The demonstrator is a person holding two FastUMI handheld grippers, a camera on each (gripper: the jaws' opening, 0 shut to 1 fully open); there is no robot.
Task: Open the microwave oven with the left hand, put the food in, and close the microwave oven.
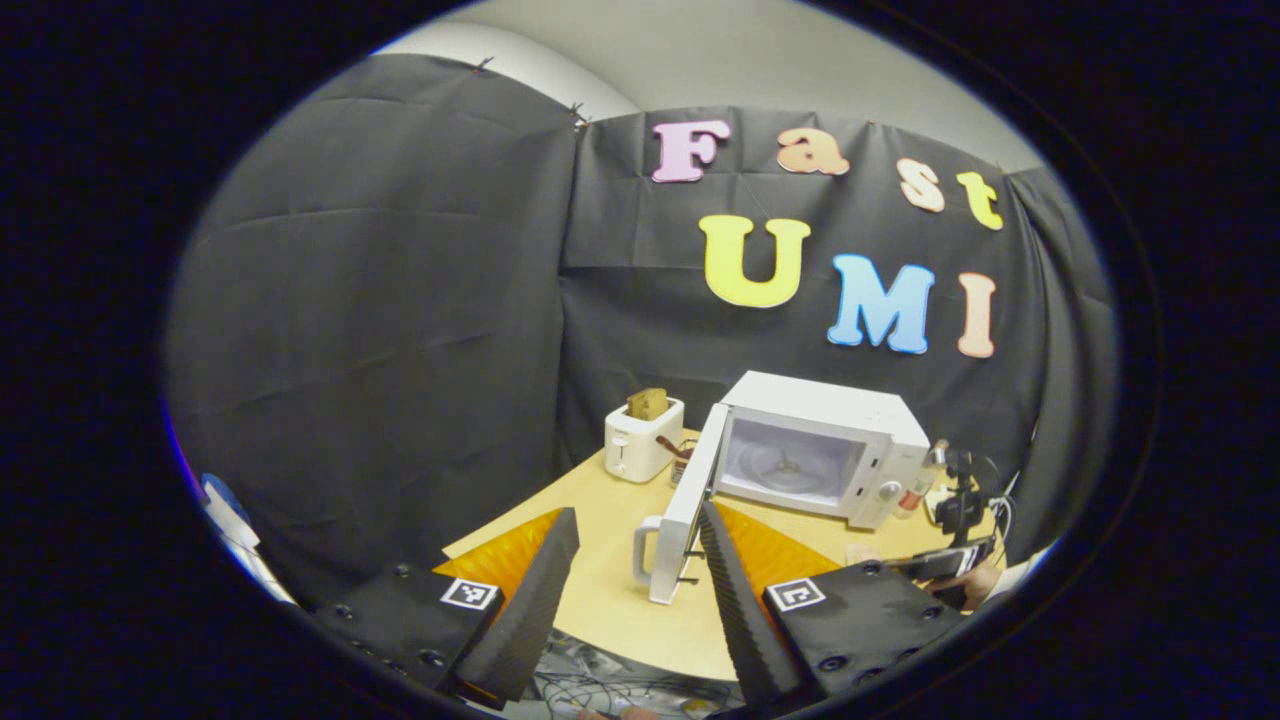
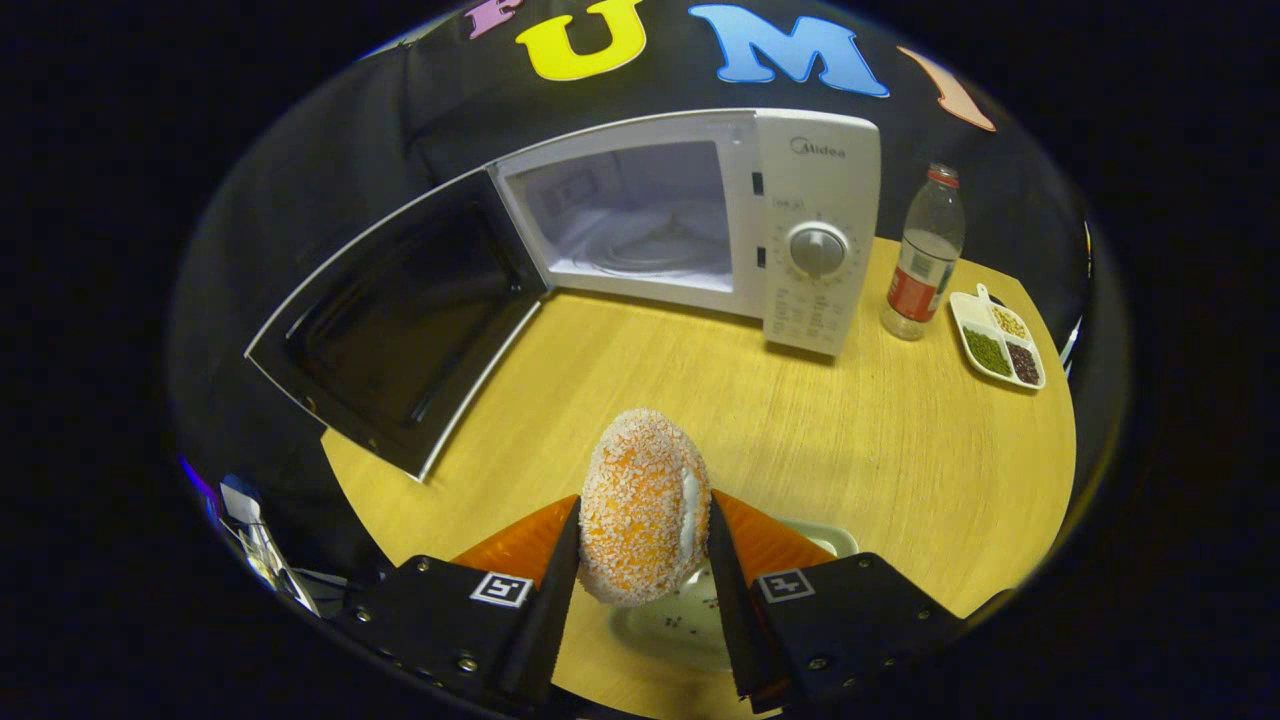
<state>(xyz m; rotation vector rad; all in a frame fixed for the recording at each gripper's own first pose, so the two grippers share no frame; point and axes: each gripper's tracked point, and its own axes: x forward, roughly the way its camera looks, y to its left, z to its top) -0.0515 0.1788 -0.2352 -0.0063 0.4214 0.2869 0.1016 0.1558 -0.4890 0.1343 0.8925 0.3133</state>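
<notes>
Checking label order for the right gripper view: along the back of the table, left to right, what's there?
Door swung open → microwave → dial → bottle → snack tray with three compartments.

Microwave (image 2: 815, 225) is sitting upper centre of the right gripper view, white, door (image 2: 395, 325) swinging wide open to the left, cavity empty. Food (image 2: 643, 505), an orange crumb-coated bun, is standing on edge at lower centre, over a plate (image 2: 670, 625).
</notes>
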